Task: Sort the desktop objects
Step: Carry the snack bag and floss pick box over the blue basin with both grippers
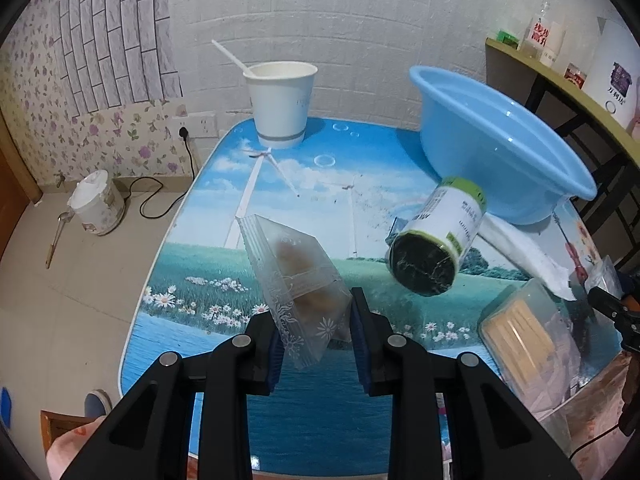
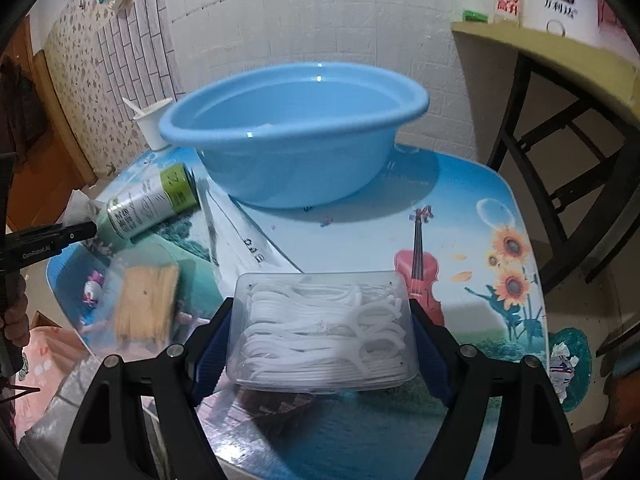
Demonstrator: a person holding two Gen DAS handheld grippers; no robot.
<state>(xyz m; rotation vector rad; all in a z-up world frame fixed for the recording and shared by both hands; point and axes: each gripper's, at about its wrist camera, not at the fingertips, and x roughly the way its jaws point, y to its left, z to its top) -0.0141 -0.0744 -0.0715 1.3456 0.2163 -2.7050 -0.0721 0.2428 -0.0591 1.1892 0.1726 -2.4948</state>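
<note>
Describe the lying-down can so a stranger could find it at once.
Start at the big blue basin on the picture-printed table. Right against its near wall a can lies on its side, dark end towards the left camera. Its white label with green bands sets it apart from the clear plastic boxes nearby.

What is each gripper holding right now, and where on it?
Left gripper pinches the clear snack packet at its lower end. Right gripper clamps the floss-pick box across its two sides.
</note>
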